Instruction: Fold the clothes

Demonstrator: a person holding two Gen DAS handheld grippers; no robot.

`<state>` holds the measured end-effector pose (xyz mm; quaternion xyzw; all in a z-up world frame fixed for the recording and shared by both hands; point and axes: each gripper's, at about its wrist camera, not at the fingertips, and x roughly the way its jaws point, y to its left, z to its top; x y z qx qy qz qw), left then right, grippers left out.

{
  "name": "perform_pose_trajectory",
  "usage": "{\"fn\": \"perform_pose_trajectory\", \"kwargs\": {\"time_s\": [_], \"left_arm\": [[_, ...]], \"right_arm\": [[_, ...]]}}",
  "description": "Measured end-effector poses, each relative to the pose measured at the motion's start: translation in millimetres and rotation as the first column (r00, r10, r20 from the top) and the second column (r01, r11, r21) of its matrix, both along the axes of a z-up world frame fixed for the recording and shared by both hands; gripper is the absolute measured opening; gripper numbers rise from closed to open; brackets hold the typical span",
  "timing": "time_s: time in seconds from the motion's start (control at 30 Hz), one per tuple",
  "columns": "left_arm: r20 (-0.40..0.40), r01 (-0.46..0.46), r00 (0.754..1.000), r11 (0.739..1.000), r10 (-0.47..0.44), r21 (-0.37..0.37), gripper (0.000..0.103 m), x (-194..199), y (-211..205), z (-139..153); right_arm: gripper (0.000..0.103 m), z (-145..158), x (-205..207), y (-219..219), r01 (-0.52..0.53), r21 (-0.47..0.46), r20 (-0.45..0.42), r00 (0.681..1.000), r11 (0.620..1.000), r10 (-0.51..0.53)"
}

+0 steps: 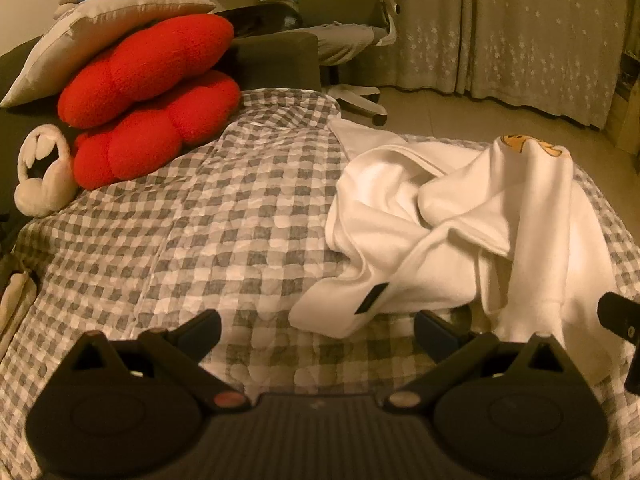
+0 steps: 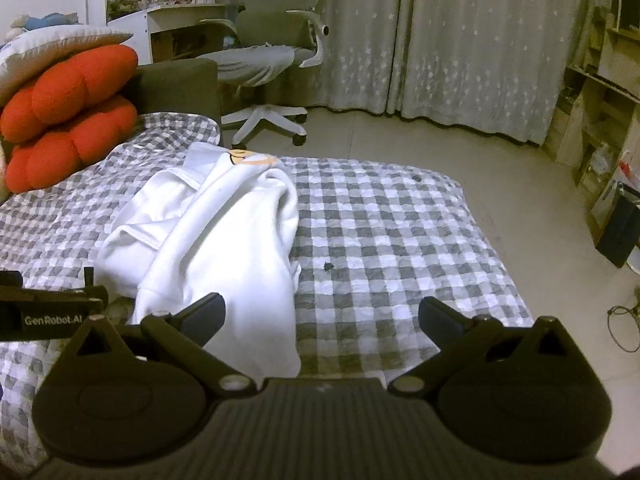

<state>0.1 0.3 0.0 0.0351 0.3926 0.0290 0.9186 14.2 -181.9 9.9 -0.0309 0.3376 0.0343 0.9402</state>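
A crumpled white garment with an orange print lies bunched on the grey checked bedspread; a small black tag shows on its near fold. My left gripper hovers open just in front of the garment's near edge, nothing between its fingers. In the right wrist view the same white garment lies left of centre, and my right gripper stands open over its near hem and the bedspread. The left gripper's body shows at the left edge there.
Two red cushions and a grey pillow are stacked at the bed's far left, with a white plush toy beside them. An office chair and curtains stand beyond the bed. Shelves line the right wall.
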Motion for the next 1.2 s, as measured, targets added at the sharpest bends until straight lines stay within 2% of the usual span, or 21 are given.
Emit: {"fn": "perform_pose_trajectory", "kwargs": {"time_s": [0.13, 0.17, 0.37, 0.77, 1.2], "left_arm": [[0.003, -0.004, 1.000, 1.000, 0.004, -0.011, 0.103, 1, 1, 0], [0.004, -0.005, 1.000, 1.000, 0.005, -0.013, 0.103, 1, 2, 0], [0.008, -0.006, 1.000, 1.000, 0.006, -0.010, 0.103, -1, 4, -1], [0.009, -0.005, 1.000, 1.000, 0.005, -0.012, 0.103, -5, 6, -4], [0.004, 0.007, 1.000, 1.000, -0.007, 0.013, 0.103, -2, 2, -6]], "right_arm": [[0.103, 1, 0, 1, 0.003, -0.002, 0.002, 1.000, 1.000, -0.003], [0.103, -1, 10, 4, -0.003, -0.001, -0.046, 0.999, 1.000, 0.003], [0.103, -2, 7, -3, 0.013, 0.078, -0.033, 0.999, 0.997, -0.011], [0.103, -7, 9, 0, 0.018, 0.130, -0.070, 0.998, 0.991, -0.009], [0.103, -8, 14, -1, -0.004, 0.111, -0.079, 0.997, 0.994, 0.013]]}}
